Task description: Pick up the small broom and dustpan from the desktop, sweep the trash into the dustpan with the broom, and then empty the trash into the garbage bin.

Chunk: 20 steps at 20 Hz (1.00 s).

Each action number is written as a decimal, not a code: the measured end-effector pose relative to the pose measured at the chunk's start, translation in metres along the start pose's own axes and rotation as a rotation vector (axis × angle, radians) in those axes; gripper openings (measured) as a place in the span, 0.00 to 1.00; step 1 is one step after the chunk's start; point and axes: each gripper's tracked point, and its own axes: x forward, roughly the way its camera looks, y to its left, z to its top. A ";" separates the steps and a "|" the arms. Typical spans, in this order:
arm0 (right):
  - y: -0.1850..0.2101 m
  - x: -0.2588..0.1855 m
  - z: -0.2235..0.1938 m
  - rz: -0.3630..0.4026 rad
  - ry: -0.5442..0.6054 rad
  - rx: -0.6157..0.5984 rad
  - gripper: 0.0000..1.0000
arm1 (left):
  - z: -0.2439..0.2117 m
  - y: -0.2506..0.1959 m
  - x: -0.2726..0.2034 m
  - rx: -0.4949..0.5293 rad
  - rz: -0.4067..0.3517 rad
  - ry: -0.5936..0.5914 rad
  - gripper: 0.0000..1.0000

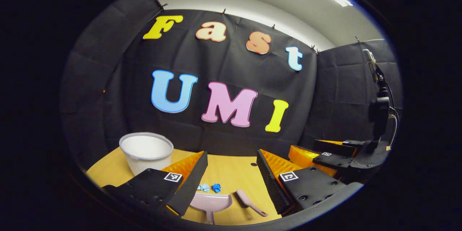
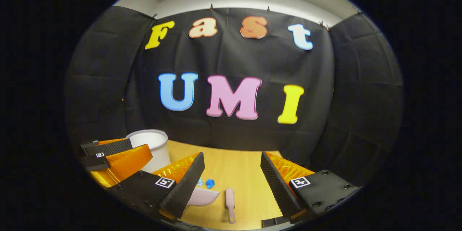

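Left gripper view, contents: wooden desktop (image 1: 231, 168), black cloth wall behind it. Left gripper (image 1: 231, 180) above the desk, fingers spread wide, nothing between them.
- Dustpan (image 1: 212, 202): pale pink, flat on the desk near the front edge, handle toward the camera, partly hidden by the left-hand finger.
- Small broom (image 1: 249, 202): pink, lying just right of the dustpan, apart from it, handle angled to the right.
- Trash (image 1: 211, 187): two small blue scraps side by side, just beyond the dustpan's mouth.
- Garbage bin (image 1: 146, 151): white, upright, at the back left of the desk, well apart from the dustpan.
- Right gripper (image 1: 332, 151): at the right edge, beyond the near finger; whether it touches the desk cannot be told.

Right gripper view, contents: right gripper (image 2: 232, 178), fingers also held wide apart, empty. Between them lie the broom (image 2: 230, 202), the blue trash (image 2: 207, 183) and part of the dustpan (image 2: 202, 196). Left gripper (image 2: 112, 155) stands at the left, in front of the bin (image 2: 153, 148). Bare desk (image 2: 238, 162) lies open from the broom back to the wall.
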 end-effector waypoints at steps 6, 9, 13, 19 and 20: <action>0.001 0.081 -0.206 0.044 0.728 0.037 0.94 | -0.153 0.036 0.045 -0.157 0.091 0.800 0.82; -0.009 0.082 -0.245 0.029 1.003 0.004 0.96 | -0.164 0.037 0.051 -0.254 0.146 1.107 0.83; -0.015 0.066 -0.270 0.050 1.232 -0.051 0.93 | -0.142 0.042 0.060 -0.201 0.207 1.290 0.83; -0.011 0.062 -0.296 0.063 1.363 -0.070 1.00 | -0.153 0.040 0.070 -0.204 0.196 1.425 0.83; -0.010 0.064 -0.296 0.057 1.370 -0.063 0.99 | -0.155 0.041 0.071 -0.213 0.193 1.448 0.83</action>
